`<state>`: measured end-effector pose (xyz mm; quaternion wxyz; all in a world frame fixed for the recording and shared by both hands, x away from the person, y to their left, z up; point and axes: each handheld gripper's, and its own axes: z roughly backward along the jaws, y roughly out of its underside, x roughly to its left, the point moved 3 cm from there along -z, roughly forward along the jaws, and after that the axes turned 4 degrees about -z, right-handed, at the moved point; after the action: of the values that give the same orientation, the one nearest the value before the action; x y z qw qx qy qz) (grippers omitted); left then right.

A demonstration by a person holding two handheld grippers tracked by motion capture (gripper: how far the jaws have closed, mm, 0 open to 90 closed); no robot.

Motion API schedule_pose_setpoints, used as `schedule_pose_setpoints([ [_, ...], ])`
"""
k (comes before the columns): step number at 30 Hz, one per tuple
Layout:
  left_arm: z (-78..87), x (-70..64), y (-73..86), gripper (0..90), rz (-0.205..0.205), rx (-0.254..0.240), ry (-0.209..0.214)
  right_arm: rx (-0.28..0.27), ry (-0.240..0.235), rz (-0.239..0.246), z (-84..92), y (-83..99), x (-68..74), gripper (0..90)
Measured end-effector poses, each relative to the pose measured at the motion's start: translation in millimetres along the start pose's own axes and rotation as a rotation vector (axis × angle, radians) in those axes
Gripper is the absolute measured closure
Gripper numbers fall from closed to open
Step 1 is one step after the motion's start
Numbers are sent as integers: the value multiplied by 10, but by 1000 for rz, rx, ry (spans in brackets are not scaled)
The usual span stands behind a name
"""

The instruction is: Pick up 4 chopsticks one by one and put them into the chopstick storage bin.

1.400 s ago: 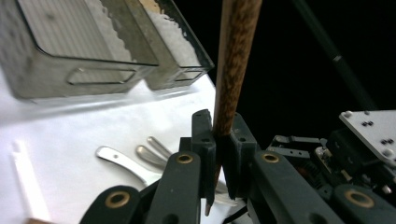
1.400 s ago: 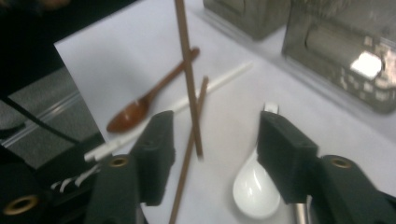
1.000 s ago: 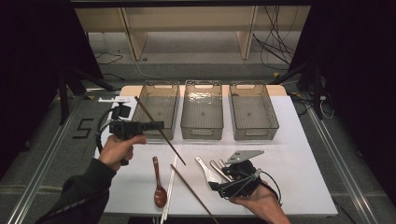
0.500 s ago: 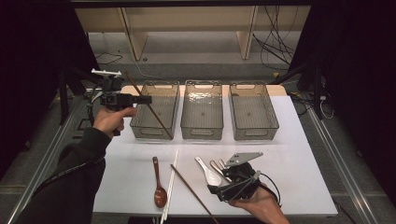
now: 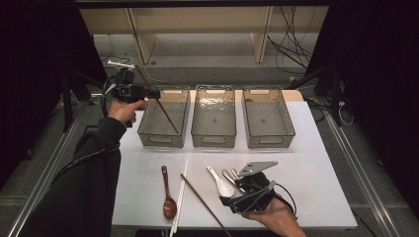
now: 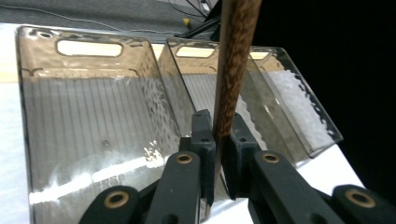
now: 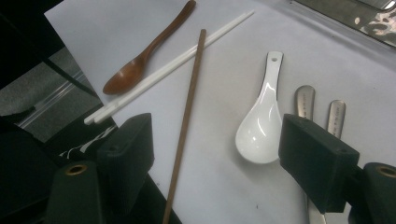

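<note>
Three clear bins [image 5: 215,123] in a row at the table's [image 5: 326,163] far side. Left gripper [image 5: 148,93] clamped on a brown chopstick [image 5: 165,113], held slanting over the left bin [image 5: 163,126]. Right gripper [image 5: 247,195] resting low at the near edge, jaws spread wide around nothing, above a white spoon [image 7: 261,126] and a second brown chopstick [image 7: 187,116]. Alongside: white chopsticks [image 7: 163,70], wooden spoon [image 7: 144,53].

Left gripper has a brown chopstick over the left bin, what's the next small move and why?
Probably lower it and open: the left gripper is shut on the chopstick, whose lower end already slants into the left bin, so a small drop should land it inside.
</note>
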<state>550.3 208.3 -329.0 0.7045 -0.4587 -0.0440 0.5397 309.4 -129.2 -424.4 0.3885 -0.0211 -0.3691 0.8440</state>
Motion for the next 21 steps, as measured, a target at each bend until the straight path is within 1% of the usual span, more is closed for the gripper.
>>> schedule_pose_setpoints([
  [1,-27,6,-10,834,0,6,-9,3,-3,-6,2,0,4,272],
  [2,-54,14,-16,834,3,10,-14,0,-1,2,-3,1,0,272],
  [3,-79,28,-17,833,1,21,-18,-2,-2,-1,-5,1,3,272],
  [7,-182,95,7,833,2,52,-54,6,-4,1,-8,7,7,272],
  [10,-233,149,41,832,19,57,-59,8,-4,1,-12,9,9,272],
  [14,-286,183,100,831,15,73,-64,8,-4,2,-10,9,9,272],
  [18,-321,218,137,831,28,83,-61,9,-1,1,-17,9,7,272],
  [21,-352,226,152,830,21,100,-71,14,-2,2,-21,9,10,272],
])
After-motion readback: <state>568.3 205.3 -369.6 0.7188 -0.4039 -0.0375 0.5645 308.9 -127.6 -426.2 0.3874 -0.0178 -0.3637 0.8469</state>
